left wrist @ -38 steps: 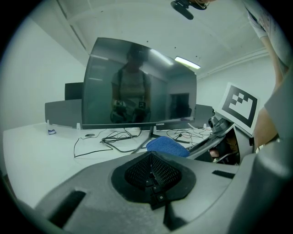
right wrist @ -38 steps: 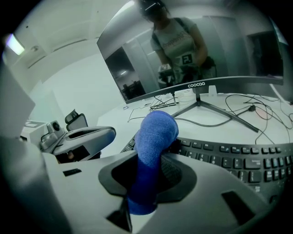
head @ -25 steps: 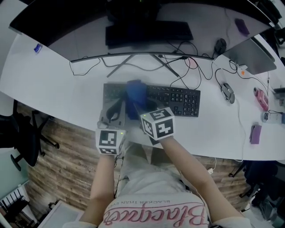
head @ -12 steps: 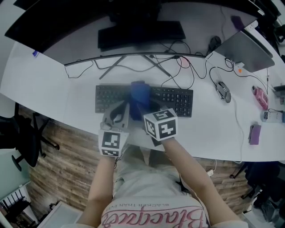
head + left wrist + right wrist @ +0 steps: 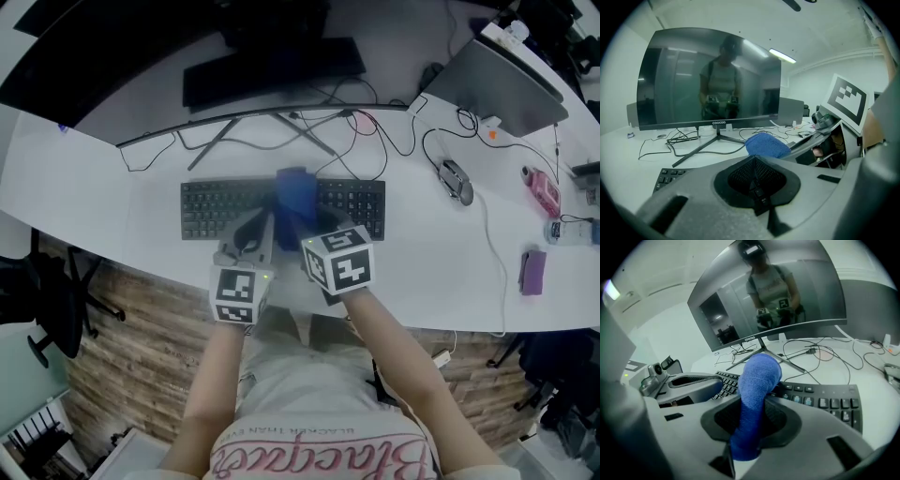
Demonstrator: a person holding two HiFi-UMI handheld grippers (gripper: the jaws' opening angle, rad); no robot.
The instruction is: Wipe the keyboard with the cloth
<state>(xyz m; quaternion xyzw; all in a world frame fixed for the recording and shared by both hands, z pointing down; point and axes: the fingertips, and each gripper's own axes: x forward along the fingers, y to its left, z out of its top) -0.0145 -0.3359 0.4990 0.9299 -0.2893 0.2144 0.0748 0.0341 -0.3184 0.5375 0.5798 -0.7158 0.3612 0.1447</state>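
The word "coocaa" stands in small pale letters on the lower bezel of the wide curved monitor (image 5: 708,79), whose glossy dark screen fills the upper half of the left gripper view. At the centre of the head view a flat black plastic keyboard (image 5: 216,208) lies on the smooth white tabletop (image 5: 103,183); its keys carry pale legends too small to read. A blue cloth (image 5: 296,194) with a fuzzy terry nap is bunched into a thick roll and rests across the keyboard's middle. The right tongs (image 5: 749,427) are clamped on the near end of that roll, which rises between the dark ribbed pads. The left tongs (image 5: 756,183) are closed together with nothing between them, just left of the cloth. At the bottom edge, a pale shirt (image 5: 319,450) bears pink cursive lettering, upside down and not clearly legible.
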